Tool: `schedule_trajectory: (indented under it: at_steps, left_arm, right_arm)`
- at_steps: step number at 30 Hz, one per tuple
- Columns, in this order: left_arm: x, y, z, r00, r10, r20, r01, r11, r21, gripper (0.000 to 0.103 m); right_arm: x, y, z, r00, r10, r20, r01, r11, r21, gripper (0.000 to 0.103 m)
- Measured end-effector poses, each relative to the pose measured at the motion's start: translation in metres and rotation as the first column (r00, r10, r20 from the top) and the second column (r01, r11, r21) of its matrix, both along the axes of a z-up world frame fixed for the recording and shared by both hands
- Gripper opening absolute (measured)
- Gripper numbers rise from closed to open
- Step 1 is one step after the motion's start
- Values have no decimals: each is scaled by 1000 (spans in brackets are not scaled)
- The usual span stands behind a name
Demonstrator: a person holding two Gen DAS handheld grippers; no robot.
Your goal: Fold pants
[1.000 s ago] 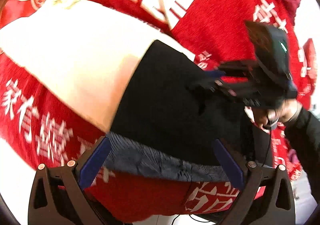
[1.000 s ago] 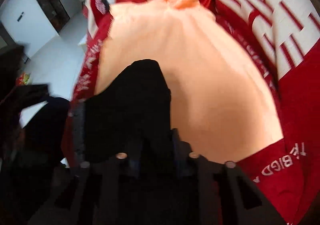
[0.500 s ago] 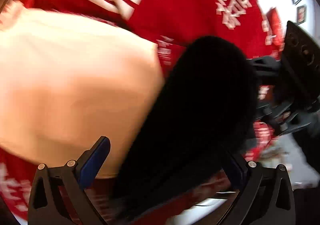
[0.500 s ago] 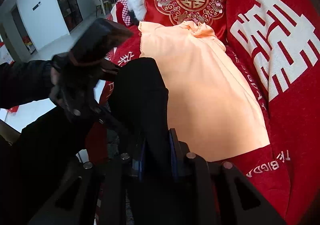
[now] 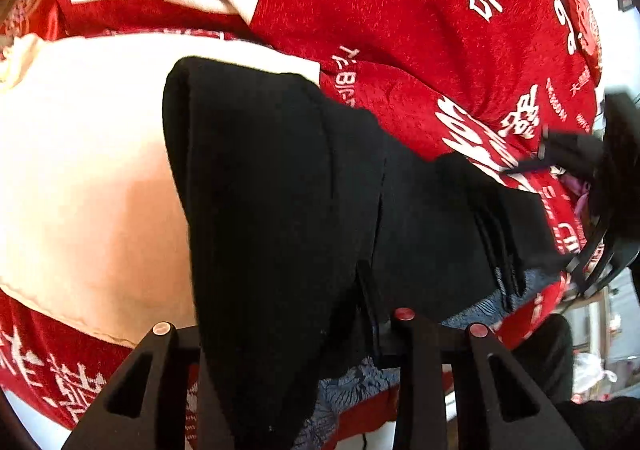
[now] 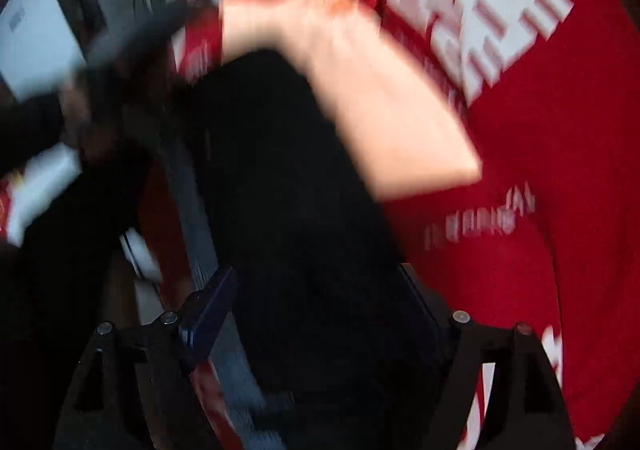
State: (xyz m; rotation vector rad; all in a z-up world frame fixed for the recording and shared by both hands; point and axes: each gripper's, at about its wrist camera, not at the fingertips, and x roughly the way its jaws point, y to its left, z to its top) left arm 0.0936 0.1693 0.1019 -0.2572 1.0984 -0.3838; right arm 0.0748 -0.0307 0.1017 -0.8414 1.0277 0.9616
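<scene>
Cover (image 5: 400,10), red with white characters, fills both views, as it did a second ago. Peach cloth (image 5: 80,170) lies flat on it; half a second ago it sat higher in the left view and was blurred, now it is sharp there. Right view was sharp then, now smeared by motion.

Pants (image 5: 280,190), black, lie across the peach cloth's edge and the cover, draped toward both cameras. Surface is matte, one long seam runs down the middle, a folded rounded end points up-left. Blue-grey patterned lining or cloth (image 5: 352,382) shows under the lower hem.

Left gripper (image 5: 288,330): a second ago its jaws stood wide with the pants only near them; now they are closing, pinching a black fold between them, fabric bunched at the fingers.

Right gripper (image 6: 320,310): half a second ago it was clamped tight on the black cloth; now the jaws are opening, blue pad (image 6: 208,314) well clear on one side, pants still lying between them but not pressed. In the left view it shows blurred at the right edge (image 5: 592,186).
</scene>
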Motion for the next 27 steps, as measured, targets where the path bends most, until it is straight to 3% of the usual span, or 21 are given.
schedule_trajectory:
  at_steps: [2, 6, 8, 10, 14, 16, 17, 20, 21, 24, 27]
  left_arm:
    - [3, -3, 1, 1000, 2, -1, -2, 1000, 27, 35]
    - [10, 1, 5, 997, 21, -74, -22, 1000, -19, 30]
    - [7, -2, 11, 997, 12, -76, -12, 1000, -7, 29]
    - [6, -12, 20, 998, -2, -67, 3, 1000, 15, 28]
    - [6, -25, 37, 998, -14, -54, 17, 999, 42, 28]
    - [7, -33, 44, 998, -14, -58, 18, 998, 58, 28]
    - [7, -36, 48, 998, -15, -58, 19, 998, 64, 28]
    - [5, -51, 64, 999, -28, -45, 32, 996, 82, 28]
    - [4, -59, 72, 999, -39, -36, 42, 995, 86, 26]
    - [5, -88, 96, 997, -83, -4, 83, 991, 103, 26]
    - [4, -123, 119, 991, -136, 17, 133, 985, 111, 25]
  right_arm:
    - [-12, -12, -25, 999, 35, 2, -35, 994, -107, 76]
    - [-8, -26, -50, 1000, 7, -11, -8, 993, -115, 75]
    - [1, -29, -81, 998, -48, -50, 38, 983, -179, 76]
    - [6, -32, -85, 997, -72, -38, 66, 990, -127, 88]
    - [13, -39, -86, 995, -82, -58, 76, 992, -105, 93]
    - [11, -31, -80, 996, -81, -48, 73, 986, -152, 93]
    - [7, -32, -66, 996, -82, -35, 77, 990, -116, 92]
    - [-11, -53, -3, 996, -80, 42, 73, 987, 142, 92]
    - [-16, -63, 11, 992, -101, 71, 88, 981, 172, 92]
    - [-32, -99, 32, 986, -139, 88, 124, 979, 165, 93]
    - [-49, -139, 25, 978, -176, 109, 165, 981, 99, 93]
